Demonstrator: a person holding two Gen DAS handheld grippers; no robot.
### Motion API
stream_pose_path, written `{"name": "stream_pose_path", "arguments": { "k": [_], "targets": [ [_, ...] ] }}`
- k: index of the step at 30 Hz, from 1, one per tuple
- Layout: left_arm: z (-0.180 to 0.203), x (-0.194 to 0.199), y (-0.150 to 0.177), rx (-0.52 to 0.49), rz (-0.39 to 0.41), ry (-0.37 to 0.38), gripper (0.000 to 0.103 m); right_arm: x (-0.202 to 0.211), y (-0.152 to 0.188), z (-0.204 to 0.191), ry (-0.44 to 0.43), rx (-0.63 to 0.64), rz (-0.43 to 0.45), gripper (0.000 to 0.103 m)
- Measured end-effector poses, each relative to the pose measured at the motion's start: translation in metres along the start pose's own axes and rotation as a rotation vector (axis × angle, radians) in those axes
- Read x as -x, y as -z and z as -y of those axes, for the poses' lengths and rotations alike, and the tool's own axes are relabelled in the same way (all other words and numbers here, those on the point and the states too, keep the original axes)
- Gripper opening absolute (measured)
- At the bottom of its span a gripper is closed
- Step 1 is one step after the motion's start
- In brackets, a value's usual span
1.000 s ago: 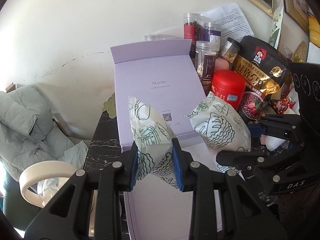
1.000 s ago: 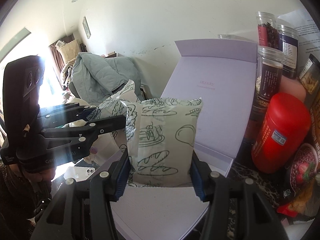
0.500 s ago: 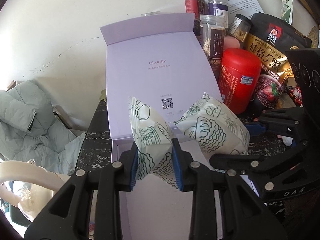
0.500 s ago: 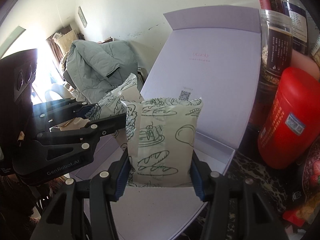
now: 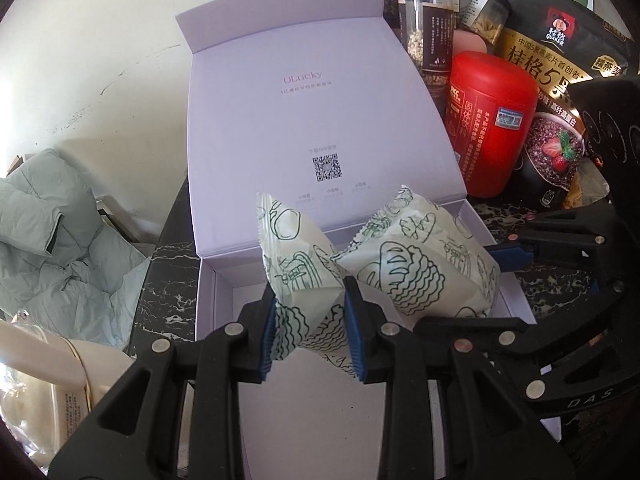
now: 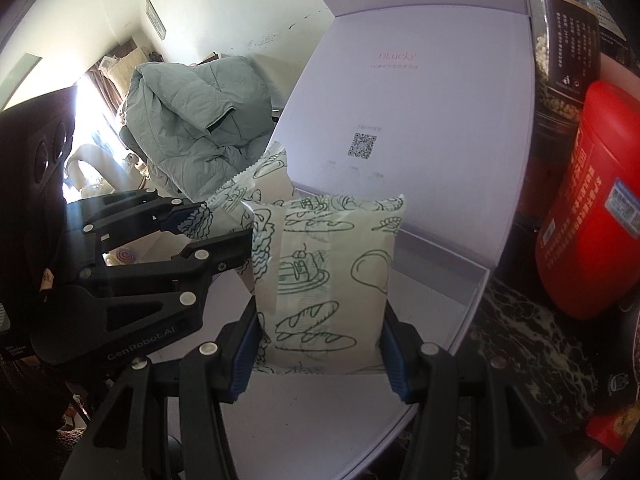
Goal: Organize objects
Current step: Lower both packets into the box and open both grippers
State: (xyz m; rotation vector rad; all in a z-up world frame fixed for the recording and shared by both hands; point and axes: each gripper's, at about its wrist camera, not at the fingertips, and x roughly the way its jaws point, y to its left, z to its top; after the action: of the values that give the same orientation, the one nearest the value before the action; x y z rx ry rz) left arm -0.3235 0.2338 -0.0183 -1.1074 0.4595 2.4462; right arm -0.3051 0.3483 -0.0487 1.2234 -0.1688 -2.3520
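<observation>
Cluttered black marble table [image 5: 168, 280], and both the left gripper [image 5: 310, 320] and right gripper [image 6: 320, 344] pinch pale-green printed snack packets [image 5: 298, 268] [image 6: 328, 280] just above the open lavender cardboard box [image 5: 320, 128], so they could bump and slip.

- Setting: lived-in home room.
- Left of left gripper: rumpled grey-green quilt [image 5: 60, 240].
- Ahead-right: red drink canister [image 5: 490, 124], Quaker oat bag [image 5: 560, 60], marbled tabletop [image 5: 170, 280].
- Framed picture [image 6: 156, 19] on wall.
</observation>
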Motion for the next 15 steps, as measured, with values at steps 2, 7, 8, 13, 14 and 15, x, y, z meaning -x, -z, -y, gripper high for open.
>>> {"name": "stream_pose_path", "arguments": {
  "k": [2, 7, 8, 13, 14, 15],
  "targets": [
    [0.0, -0.005, 0.001, 0.005, -0.014, 0.005, 0.028, -0.004, 0.0, -0.002, 0.005, 0.004, -0.007, 0.055],
    [0.002, -0.012, 0.004, -0.001, -0.028, -0.001, 0.028, -0.01, 0.002, 0.002, 0.029, -0.004, -0.03, 0.055],
    [0.003, -0.013, 0.004, 0.0, -0.027, -0.002, 0.028, -0.012, 0.003, 0.004, 0.036, -0.01, -0.035, 0.055],
    [0.003, -0.015, 0.004, -0.019, -0.021, -0.023, 0.028, -0.018, 0.005, 0.006, 0.045, -0.012, -0.049, 0.055],
    [0.003, -0.016, 0.005, -0.019, -0.022, -0.023, 0.028, -0.02, 0.005, 0.005, 0.053, -0.008, -0.053, 0.055],
    [0.003, -0.017, 0.005, -0.017, -0.024, -0.021, 0.028, -0.021, 0.006, 0.005, 0.06, -0.004, -0.057, 0.055]
  ]
}}
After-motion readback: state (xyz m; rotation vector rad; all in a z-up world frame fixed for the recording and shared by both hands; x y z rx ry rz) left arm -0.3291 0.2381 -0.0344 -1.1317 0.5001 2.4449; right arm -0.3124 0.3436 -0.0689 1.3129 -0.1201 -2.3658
